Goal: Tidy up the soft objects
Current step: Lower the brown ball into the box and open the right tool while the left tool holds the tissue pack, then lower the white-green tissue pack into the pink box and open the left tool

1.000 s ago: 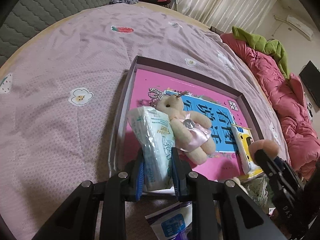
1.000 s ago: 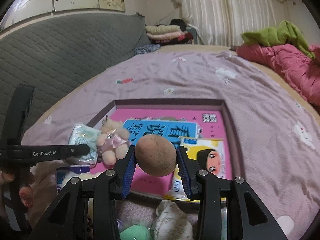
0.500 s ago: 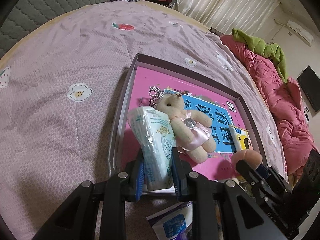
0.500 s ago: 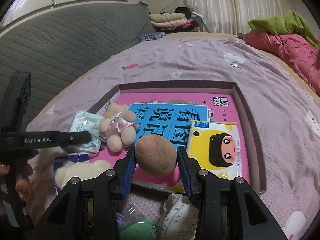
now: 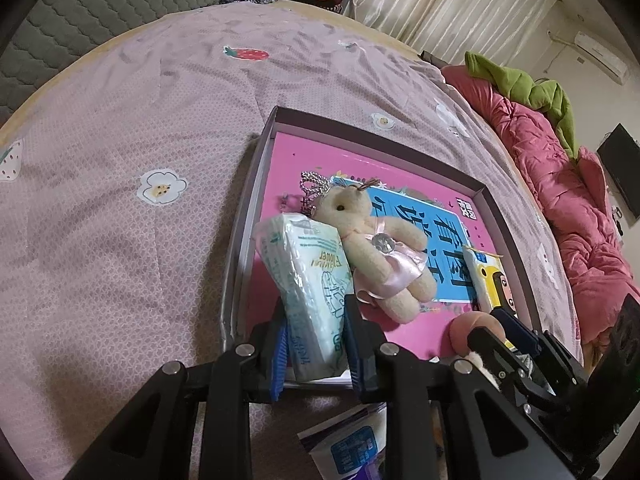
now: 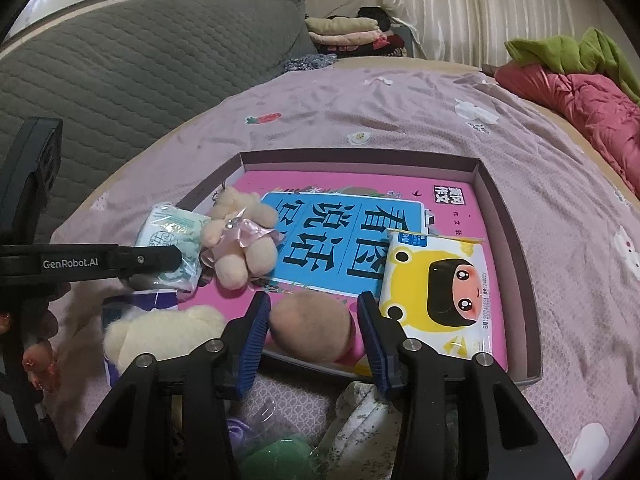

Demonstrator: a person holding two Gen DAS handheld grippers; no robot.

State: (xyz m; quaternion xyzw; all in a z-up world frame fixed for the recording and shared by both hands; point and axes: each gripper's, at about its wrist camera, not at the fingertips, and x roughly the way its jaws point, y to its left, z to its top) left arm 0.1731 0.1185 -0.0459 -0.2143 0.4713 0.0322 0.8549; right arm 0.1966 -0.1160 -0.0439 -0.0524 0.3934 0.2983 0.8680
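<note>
Over the tray (image 6: 528,280) — right claw (image 6: 312,320) opening, freeing the ball (image 6: 308,328).

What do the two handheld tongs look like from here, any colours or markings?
Both are matte black frames with silver screw heads. The left tongs and right tongs each end in two fingers faced with ribbed blue pads. In the right wrist view, the left unit's arm carries white lettering, "GenRobot.AI".

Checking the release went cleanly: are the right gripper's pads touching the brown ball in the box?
Apart. The right wrist view shows the right gripper opening, with a gap between each blue pad and the brown ball, which lies between them.
</note>
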